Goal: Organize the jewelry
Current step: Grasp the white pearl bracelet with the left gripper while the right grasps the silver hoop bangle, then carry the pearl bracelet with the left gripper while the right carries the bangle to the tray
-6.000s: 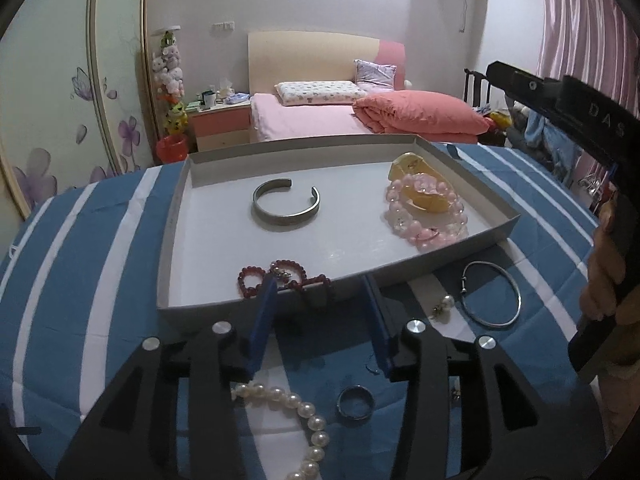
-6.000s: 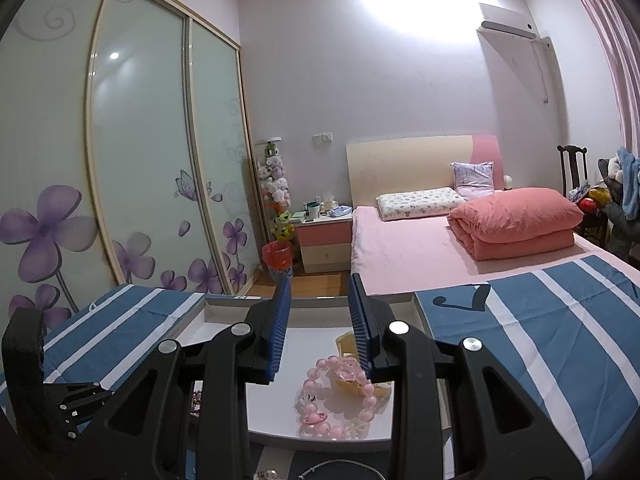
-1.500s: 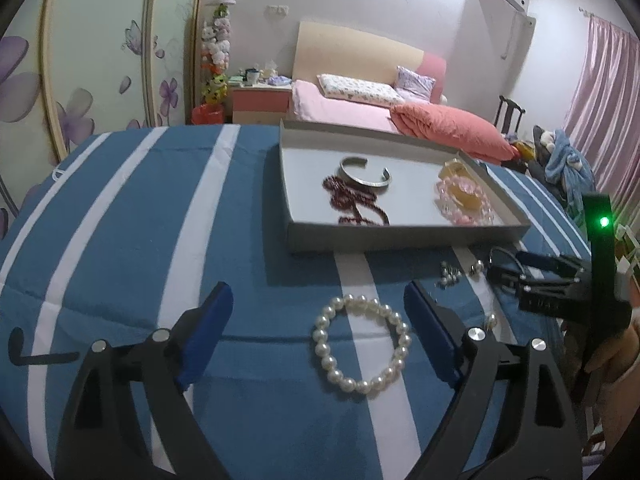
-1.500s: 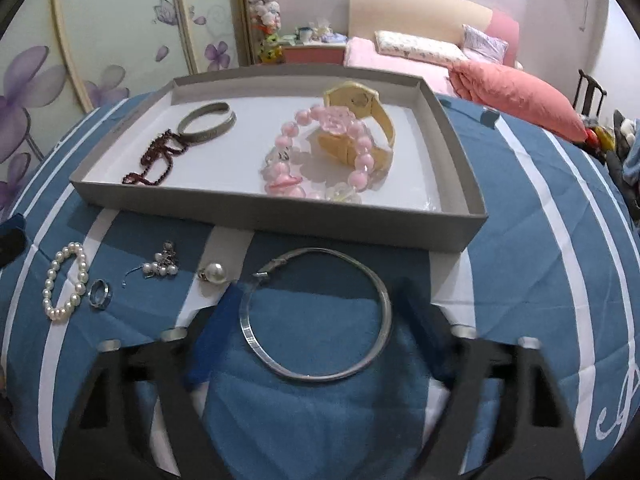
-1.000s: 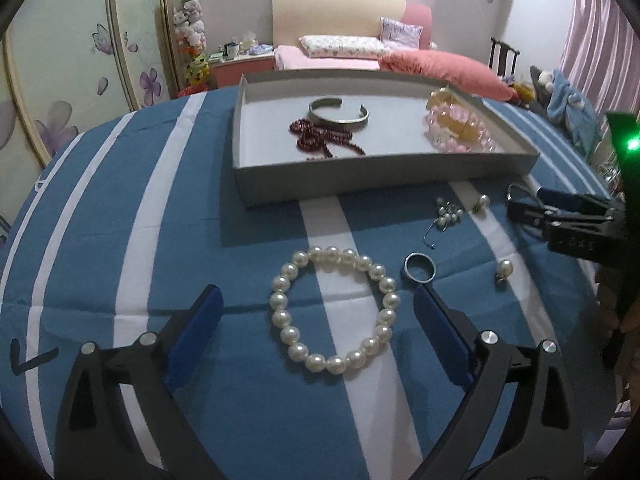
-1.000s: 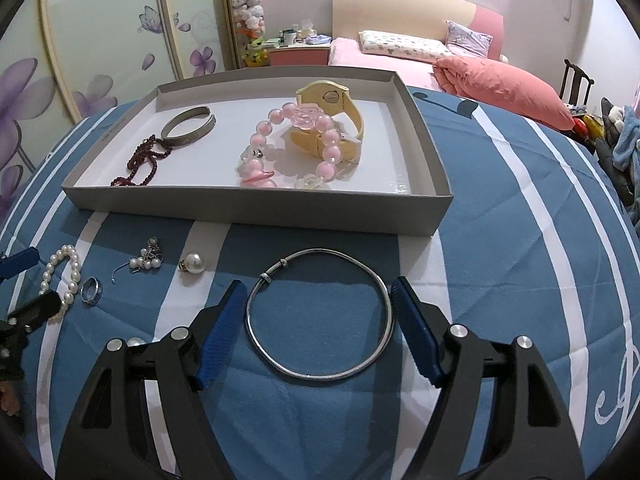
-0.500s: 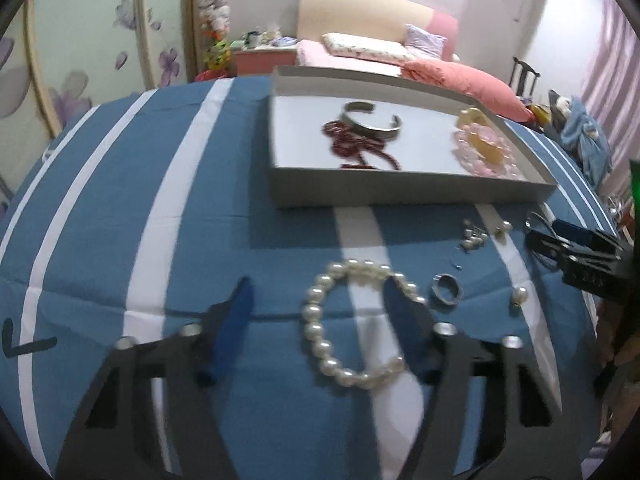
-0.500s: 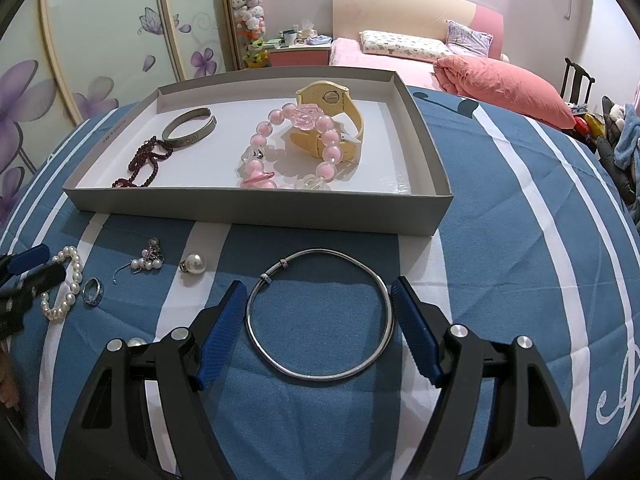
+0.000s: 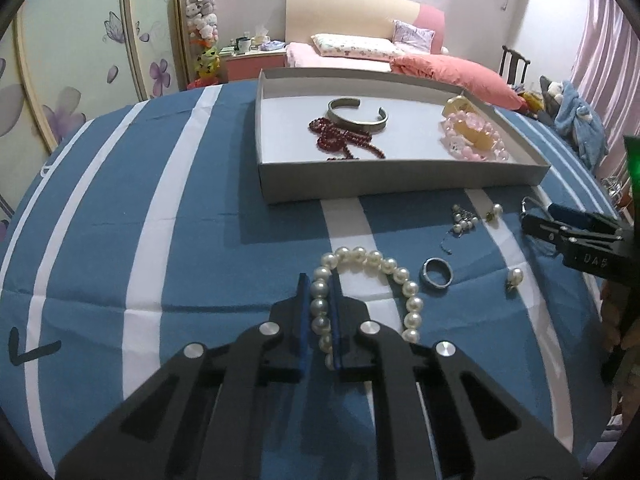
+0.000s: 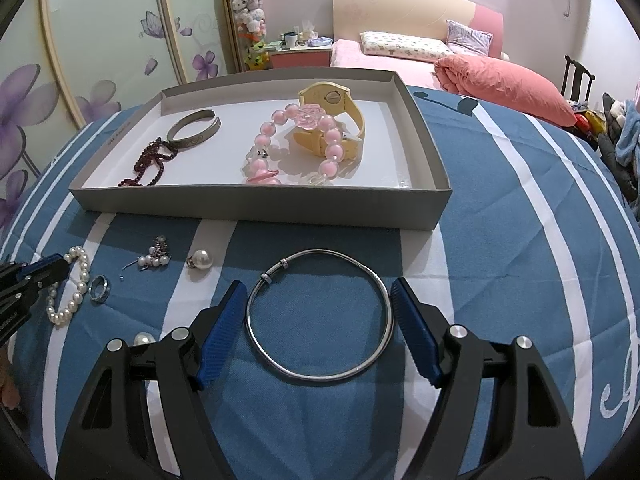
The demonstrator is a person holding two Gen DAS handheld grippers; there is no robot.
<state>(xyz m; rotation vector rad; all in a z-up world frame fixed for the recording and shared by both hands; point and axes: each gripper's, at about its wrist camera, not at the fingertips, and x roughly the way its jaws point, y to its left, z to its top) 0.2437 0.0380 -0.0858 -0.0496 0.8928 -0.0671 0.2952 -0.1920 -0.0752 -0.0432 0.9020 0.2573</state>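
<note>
My left gripper [image 9: 319, 286] is shut on the left side of a white pearl bracelet [image 9: 400, 276] that lies on the blue striped cloth. It also shows in the right wrist view [image 10: 74, 284]. My right gripper [image 10: 319, 300] is open, its fingers either side of a thin silver bangle [image 10: 320, 312] on the cloth. A grey tray [image 9: 400, 188] holds a silver cuff [image 9: 357, 114], a dark red bead string [image 9: 340, 140], a pink bead bracelet [image 9: 476, 138] and a yellow watch [image 10: 332, 120].
A silver ring [image 9: 438, 273], a pearl cluster earring [image 9: 462, 220] and loose pearl earrings [image 9: 514, 278] lie on the cloth between the grippers. A bed and wardrobe stand behind the table.
My left gripper has moved forward and closed on the left side of the pearl bracelet. My right gripper has stayed open around the silver bangle.
</note>
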